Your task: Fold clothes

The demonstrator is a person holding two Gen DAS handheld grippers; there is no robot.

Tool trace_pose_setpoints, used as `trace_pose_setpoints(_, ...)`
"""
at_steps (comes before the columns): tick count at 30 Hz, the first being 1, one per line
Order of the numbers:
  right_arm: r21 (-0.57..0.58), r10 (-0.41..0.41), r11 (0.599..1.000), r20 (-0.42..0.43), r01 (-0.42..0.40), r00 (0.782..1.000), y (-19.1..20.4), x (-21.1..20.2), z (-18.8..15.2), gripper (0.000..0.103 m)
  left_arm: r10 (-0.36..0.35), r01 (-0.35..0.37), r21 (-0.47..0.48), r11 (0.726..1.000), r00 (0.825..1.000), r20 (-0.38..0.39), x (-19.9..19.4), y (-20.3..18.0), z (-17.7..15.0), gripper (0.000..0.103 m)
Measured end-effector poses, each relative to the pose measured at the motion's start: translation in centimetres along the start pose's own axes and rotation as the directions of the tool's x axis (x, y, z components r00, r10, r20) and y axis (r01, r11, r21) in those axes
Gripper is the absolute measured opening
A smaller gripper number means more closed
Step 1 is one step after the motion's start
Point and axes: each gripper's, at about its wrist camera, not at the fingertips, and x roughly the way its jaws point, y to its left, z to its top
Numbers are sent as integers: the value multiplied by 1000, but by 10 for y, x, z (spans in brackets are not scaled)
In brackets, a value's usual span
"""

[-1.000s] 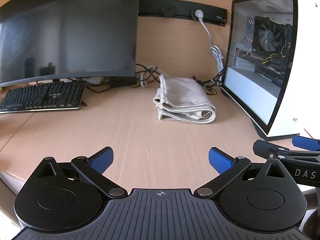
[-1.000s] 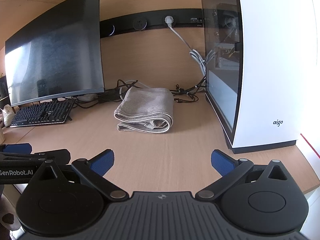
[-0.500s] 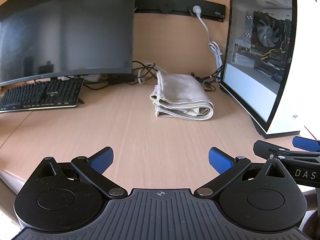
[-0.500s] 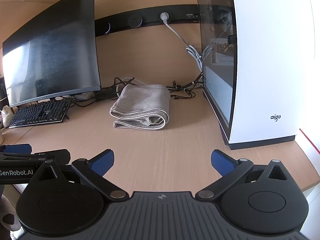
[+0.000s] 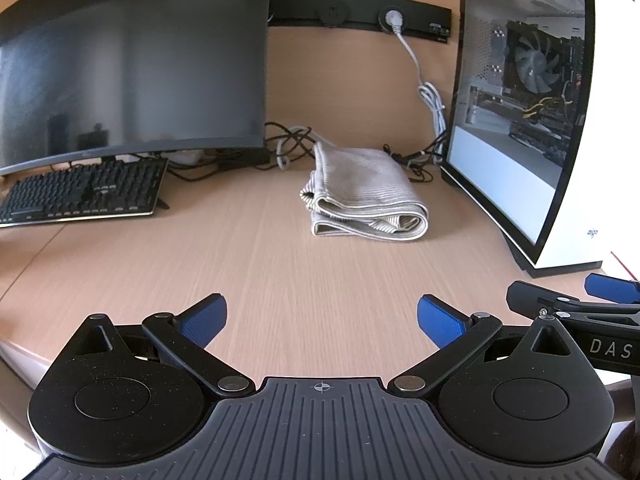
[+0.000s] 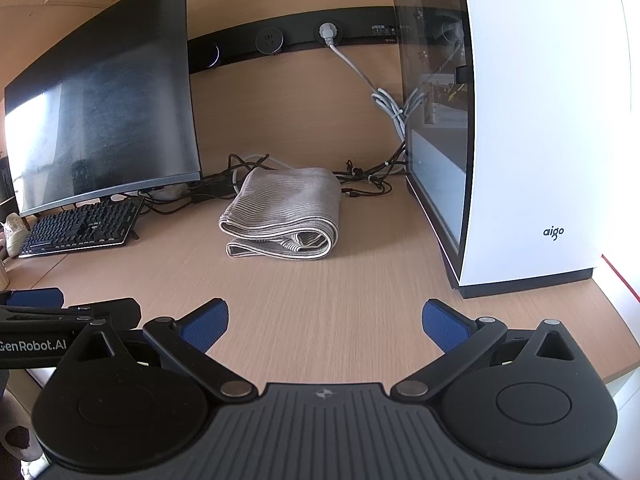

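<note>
Folded grey striped cloth (image 5: 366, 194) lying at 12 o'clock on the counter (image 5: 256, 280), parked between monitor (image 5: 128, 64) at 10 and white PC case (image 5: 560, 120) at 2, cables (image 5: 288, 140) just behind it. Looks like a finished fold: layers stacked, rounded edge toward the case, tucked well back, probably to keep the near counter free. Left hand-held gripper (image 5: 322, 316) low over the near edge, blue pads wide apart, nothing between them. Right hand-held gripper (image 6: 325, 320) likewise spread and empty, just beside its partner at 3 o'clock, blue tip (image 5: 610, 286) peeking into the left view. Both well apart from the cloth, likely drawn back because the work is done or a next garment is awaited. Keyboard (image 6: 80, 228) at 9 to 10, untouched. Against a second ago: cloth unmoved, pads the same spread, views shifted a little, cloth and case sitting slightly nearer and lower in the right view, hinting at a small drift or tilt of the hands.
</note>
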Motion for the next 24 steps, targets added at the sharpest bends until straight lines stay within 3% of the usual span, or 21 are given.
trace_pose_setpoints(24, -5, 3, 1000, -9, -3, 1000, 0, 4, -1, 103, 8, -8, -17, 1000, 1000, -21, 3, -2, -3, 103)
